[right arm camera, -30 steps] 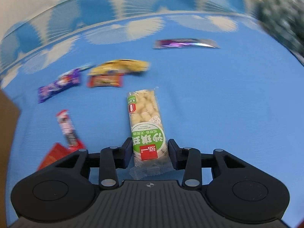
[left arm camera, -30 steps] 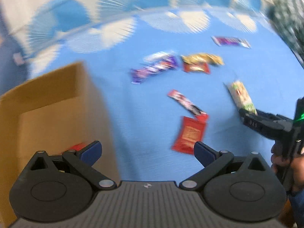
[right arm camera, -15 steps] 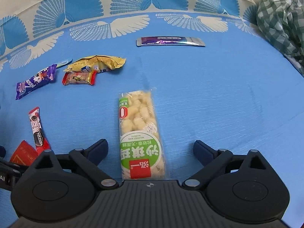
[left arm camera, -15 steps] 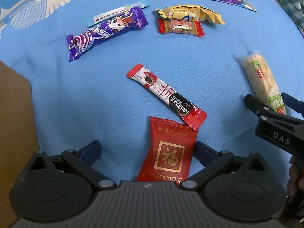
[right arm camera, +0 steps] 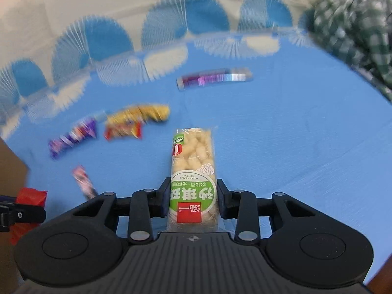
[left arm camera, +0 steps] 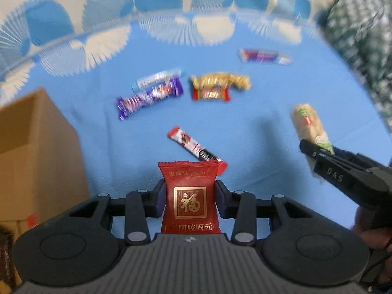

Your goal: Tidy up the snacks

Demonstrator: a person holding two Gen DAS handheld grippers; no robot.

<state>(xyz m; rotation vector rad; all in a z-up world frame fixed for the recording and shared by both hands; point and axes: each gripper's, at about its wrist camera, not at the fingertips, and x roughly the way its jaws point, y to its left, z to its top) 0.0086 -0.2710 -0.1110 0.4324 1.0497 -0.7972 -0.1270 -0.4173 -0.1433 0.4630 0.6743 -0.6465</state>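
**Both grippers clamped on a snack above the blue cloth**

From the left wrist view, going left to right: a cardboard box stands at about nine o'clock on the blue cloth, its top open. At six o'clock the left gripper has its two fingers pressed against the sides of a red sachet with a gold square emblem, so it is gripping that packet. Just beyond the sachet, toward twelve o'clock, a red-and-white coffee stick lies on the cloth at a slant. Further out at eleven o'clock lies a purple wrapper, blurred, and at twelve to one o'clock a yellow packet with a red-ended candy just beside it. A purple foil strip lies well apart at one o'clock. At three o'clock the right gripper holds a green-labelled puffed snack bar.

From the right wrist view the same gripper sits at six o'clock, its fingers closed on the near end of the snack bar, which points straight out toward twelve o'clock. At eight o'clock the red sachet shows at the frame edge. A green checked fabric lies bunched at two o'clock.
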